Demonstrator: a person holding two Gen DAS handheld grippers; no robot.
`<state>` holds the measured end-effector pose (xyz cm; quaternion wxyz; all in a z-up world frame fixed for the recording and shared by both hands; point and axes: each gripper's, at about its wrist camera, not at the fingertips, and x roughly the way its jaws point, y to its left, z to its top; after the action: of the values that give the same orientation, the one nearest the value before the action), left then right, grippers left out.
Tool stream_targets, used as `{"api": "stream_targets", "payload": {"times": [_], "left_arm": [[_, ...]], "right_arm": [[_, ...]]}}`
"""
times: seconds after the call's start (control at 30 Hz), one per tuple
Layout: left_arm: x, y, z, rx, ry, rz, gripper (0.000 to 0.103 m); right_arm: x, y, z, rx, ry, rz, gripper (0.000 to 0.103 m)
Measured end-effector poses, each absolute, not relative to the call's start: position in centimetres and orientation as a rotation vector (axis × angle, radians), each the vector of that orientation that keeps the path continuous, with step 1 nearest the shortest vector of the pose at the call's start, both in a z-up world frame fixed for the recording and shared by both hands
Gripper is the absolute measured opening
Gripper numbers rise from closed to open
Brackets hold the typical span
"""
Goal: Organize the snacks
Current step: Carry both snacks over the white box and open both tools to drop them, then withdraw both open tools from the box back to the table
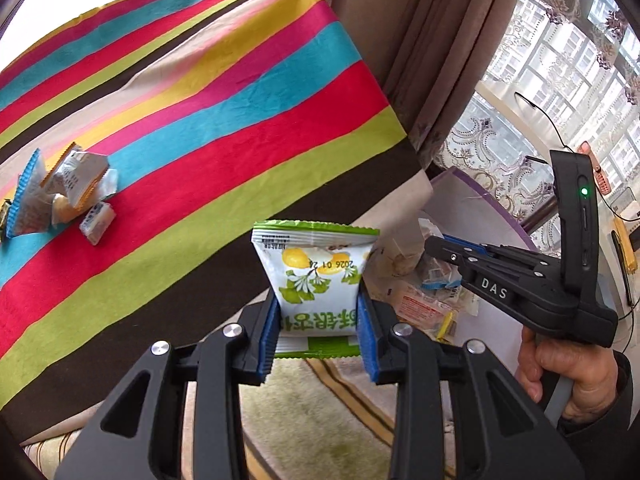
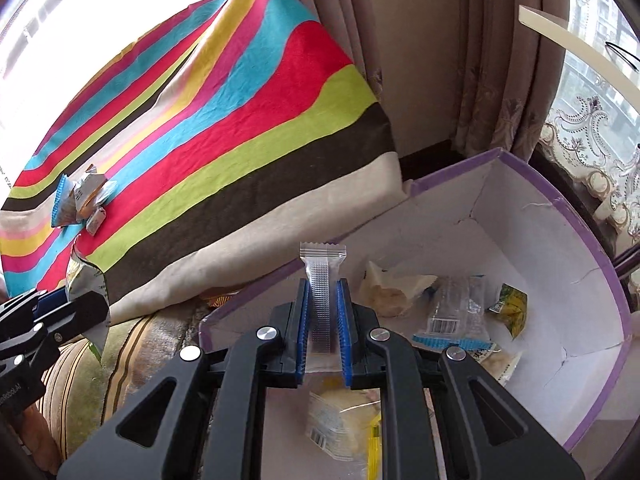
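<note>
Status: both hands loaded, mid-transfer to the box.

Left gripper (image 1: pixel 320 320): fingers partly closed, clamped on the sides of a green-and-white snack packet (image 1: pixel 316 280). The packet stands upright between the blue pads, off the counter edge and just short of the box (image 1: pixel 460 184).

Right gripper (image 2: pixel 323 320): fingers pinched nearly together on the clear crimped end of a clear wrapped snack (image 2: pixel 323 280); the rest of that wrapper hangs below the fingers, over the box (image 2: pixel 580 280). In the left wrist view the right gripper (image 1: pixel 440 246) sits over the box contents with a hand (image 1: pixel 568 376) on its handle.

Done so far, judging by what's in the box: several packets are on its floor, including a pale pouch (image 2: pixel 384 288), a clear packet with a barcode (image 2: pixel 456 312) and a yellow-green one (image 2: pixel 510 304). I can't get an exact count; they overlap.

Left to do: drop these two in, then go back for the small pile of snacks (image 1: pixel 64 196) on the striped cloth (image 1: pixel 240 100) covering the counter. That pile is well apart from the box, at the far left. It looks like four or five pieces, hard to separate.

My read: past halfway, and the right hand is better placed to release first.
</note>
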<state>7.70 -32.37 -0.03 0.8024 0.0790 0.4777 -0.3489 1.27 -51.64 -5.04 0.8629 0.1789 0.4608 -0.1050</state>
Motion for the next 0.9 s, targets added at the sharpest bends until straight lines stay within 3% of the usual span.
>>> {"api": "stream_targets", "payload": {"times": [0.33, 0.4, 0.47, 0.53, 0.6, 0.67, 0.9], "left_arm": [[5.8, -36.5, -0.6, 0.22, 1.064, -0.908, 0.037], [5.4, -37.2, -0.7, 0.236, 1.069, -0.936, 0.041], [5.2, -37.4, -0.8, 0.242, 1.073, -0.957, 0.059], [5.3, -37.2, -0.7, 0.237, 1.068, -0.955, 0.068], [5.5, -37.0, -0.7, 0.22, 1.069, -0.957, 0.069], [5.8, -36.6, -0.6, 0.195, 1.071, -0.947, 0.072], [7.8, -33.4, 0.6, 0.11, 0.987, -0.798, 0.074]], "right_arm": [[0.1, -54.1, -5.6, 0.421, 0.971, -0.285, 0.019], [0.0, -54.3, -5.7, 0.426, 0.974, -0.293, 0.02], [0.0, -54.4, -5.7, 0.44, 0.977, -0.303, 0.022], [0.0, -54.6, -5.7, 0.456, 0.976, -0.306, 0.033], [0.0, -54.5, -5.5, 0.457, 0.966, -0.307, 0.058], [0.2, -54.1, -5.1, 0.448, 0.958, -0.307, 0.07], [1.5, -52.0, -3.4, 0.414, 0.933, -0.274, 0.084]]}}
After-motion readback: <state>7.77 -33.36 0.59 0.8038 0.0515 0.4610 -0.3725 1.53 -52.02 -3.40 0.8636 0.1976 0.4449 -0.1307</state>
